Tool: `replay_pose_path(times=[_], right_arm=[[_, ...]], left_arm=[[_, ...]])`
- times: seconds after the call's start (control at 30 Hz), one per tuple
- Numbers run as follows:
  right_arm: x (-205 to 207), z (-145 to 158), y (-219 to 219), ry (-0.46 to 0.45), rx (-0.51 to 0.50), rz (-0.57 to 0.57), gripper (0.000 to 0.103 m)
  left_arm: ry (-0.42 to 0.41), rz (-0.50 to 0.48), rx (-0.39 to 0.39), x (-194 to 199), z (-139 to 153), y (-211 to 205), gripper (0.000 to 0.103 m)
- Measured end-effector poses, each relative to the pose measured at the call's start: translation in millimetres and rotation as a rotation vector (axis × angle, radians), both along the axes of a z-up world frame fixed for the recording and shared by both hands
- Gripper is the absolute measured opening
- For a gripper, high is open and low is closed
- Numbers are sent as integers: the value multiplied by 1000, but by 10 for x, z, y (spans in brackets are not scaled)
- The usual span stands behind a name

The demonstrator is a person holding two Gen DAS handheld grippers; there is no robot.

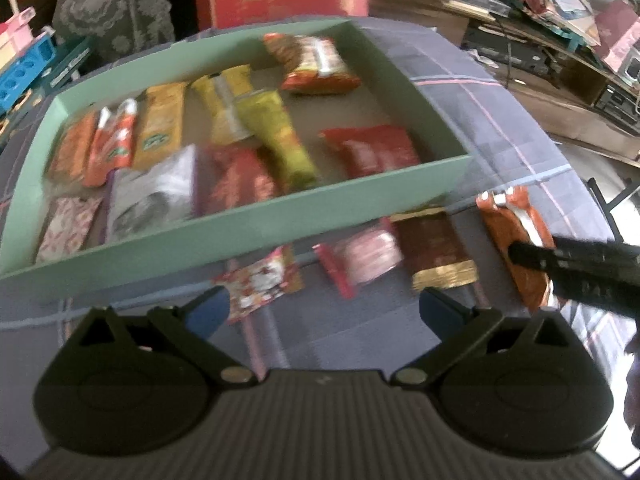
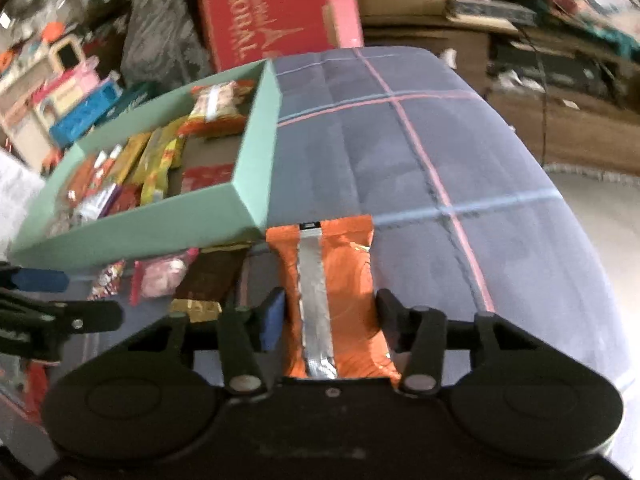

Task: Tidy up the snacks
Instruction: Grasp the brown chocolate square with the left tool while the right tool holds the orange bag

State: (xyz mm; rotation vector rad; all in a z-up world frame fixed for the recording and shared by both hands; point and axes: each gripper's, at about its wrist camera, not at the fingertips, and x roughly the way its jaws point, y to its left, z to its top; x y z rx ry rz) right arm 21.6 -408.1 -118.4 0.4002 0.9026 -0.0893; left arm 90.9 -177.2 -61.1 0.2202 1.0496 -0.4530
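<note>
We see the right gripper (image 2: 326,322) with its jaws drawn in on either side of an orange snack packet (image 2: 332,280), the blue pad on one side and the black finger on the other sitting right against the packet's edges, so it looks pinched between them. The packet lies lengthwise on the checked grey cloth (image 2: 400,160), silver seam up, its far end just beside the near corner of the mint green box (image 2: 256,160). Our left gripper (image 1: 325,310) is spread wide with nothing between its fingers, hanging over the cloth just in front of the box's near wall. Beyond its tips lie a small red and white patterned packet (image 1: 260,282), a pink packet (image 1: 366,258) and a brown bar with gold ends (image 1: 434,248), side by side along that wall. Inside the box we find many snacks: orange, yellow, green, red and silver wrappers, several blurred. Behind the box stands a red carton (image 2: 272,12), with cluttered shelves further off.
</note>
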Motion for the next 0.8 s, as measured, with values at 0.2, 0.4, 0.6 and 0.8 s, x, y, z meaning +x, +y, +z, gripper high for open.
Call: replay_pose_path(times=[0.2, 0.4, 0.6, 0.8], right_arm=[[-405, -20, -117, 0, 69, -29, 48], [-539, -29, -188, -12, 121, -59, 49], [-569, -43, -189, -29, 135, -66, 50], [-606, -59, -217, -48, 153, -78, 50]], left_arm=[[-31, -44, -38, -49, 60, -344, 90], [2, -102, -69, -31, -19, -681, 58], [-19, -131, -16, -75, -174, -819, 58], [-3, -217, -13, -209, -206, -860, 37]])
